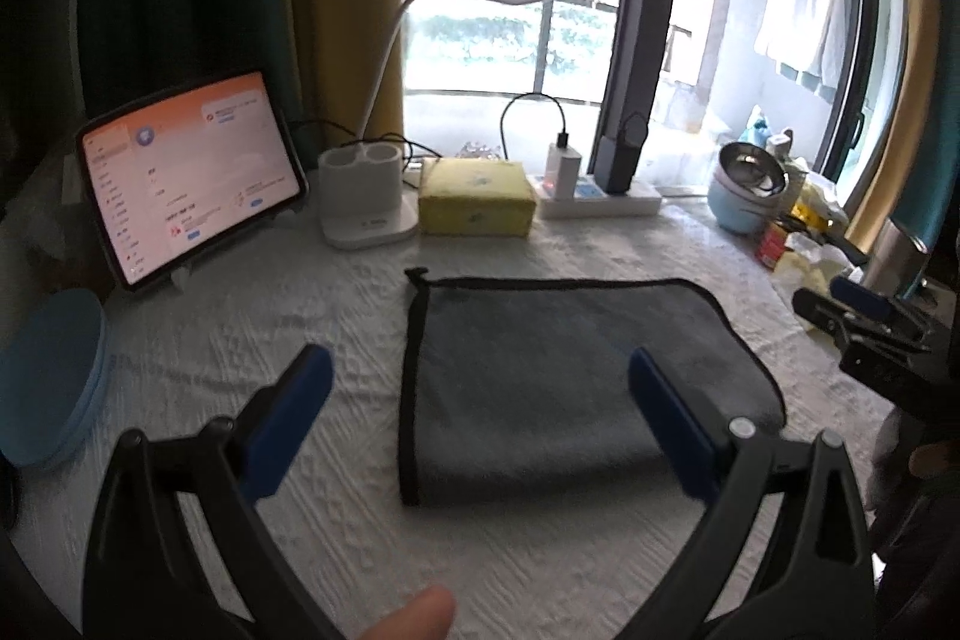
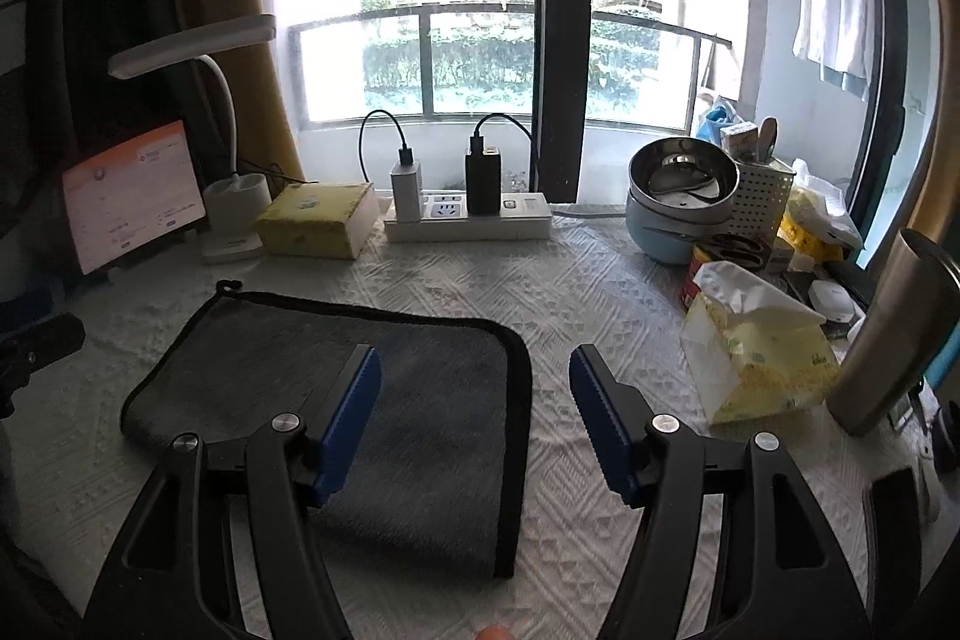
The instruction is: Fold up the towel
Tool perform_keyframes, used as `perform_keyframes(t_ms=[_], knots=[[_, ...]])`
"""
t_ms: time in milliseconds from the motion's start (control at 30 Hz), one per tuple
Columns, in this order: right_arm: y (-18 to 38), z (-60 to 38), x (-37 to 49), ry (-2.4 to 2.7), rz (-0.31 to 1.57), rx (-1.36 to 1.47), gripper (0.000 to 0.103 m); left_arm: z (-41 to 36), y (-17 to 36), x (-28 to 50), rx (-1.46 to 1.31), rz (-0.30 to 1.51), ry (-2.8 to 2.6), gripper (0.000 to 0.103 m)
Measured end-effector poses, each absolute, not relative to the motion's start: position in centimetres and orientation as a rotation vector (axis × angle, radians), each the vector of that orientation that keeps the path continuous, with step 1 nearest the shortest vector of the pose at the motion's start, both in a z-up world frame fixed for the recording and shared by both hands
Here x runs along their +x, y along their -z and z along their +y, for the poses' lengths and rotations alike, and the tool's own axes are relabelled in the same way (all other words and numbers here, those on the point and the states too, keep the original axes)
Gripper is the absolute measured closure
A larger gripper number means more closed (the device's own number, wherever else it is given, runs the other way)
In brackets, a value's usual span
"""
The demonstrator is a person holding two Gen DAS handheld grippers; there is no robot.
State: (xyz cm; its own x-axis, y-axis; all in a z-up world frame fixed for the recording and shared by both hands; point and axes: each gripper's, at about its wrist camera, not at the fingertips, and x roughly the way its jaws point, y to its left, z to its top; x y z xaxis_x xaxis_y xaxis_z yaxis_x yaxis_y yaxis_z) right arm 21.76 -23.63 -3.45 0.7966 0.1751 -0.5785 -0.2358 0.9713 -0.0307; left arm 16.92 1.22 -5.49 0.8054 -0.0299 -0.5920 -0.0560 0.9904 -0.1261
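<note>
A grey towel with black trim lies folded flat on the white textured tablecloth; it also shows in the right wrist view. My left gripper is open and empty, held above the towel's near left part, its fingers wide apart. My right gripper is open and empty, above the towel's right edge. The right gripper also shows at the right edge of the left wrist view.
At the back stand a lit tablet, a white desk lamp, a yellow box and a power strip with chargers. Bowls, a tissue pack and a steel cup crowd the right. A blue disc lies at the left.
</note>
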Motion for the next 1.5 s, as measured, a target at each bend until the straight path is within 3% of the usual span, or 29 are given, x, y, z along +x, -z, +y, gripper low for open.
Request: perform_keyframes(t_ms=[800,1500], knots=[[1.3,-24.4,13.2,-0.241,0.596,-0.053,0.034,-1.8,3.8,8.7,-0.112,0.593,0.046,0.003],[-4.4,-26.0,6.3,-0.229,0.419,-0.062,0.034,-3.2,-2.5,2.9,-0.074,0.348,0.062,0.003]])
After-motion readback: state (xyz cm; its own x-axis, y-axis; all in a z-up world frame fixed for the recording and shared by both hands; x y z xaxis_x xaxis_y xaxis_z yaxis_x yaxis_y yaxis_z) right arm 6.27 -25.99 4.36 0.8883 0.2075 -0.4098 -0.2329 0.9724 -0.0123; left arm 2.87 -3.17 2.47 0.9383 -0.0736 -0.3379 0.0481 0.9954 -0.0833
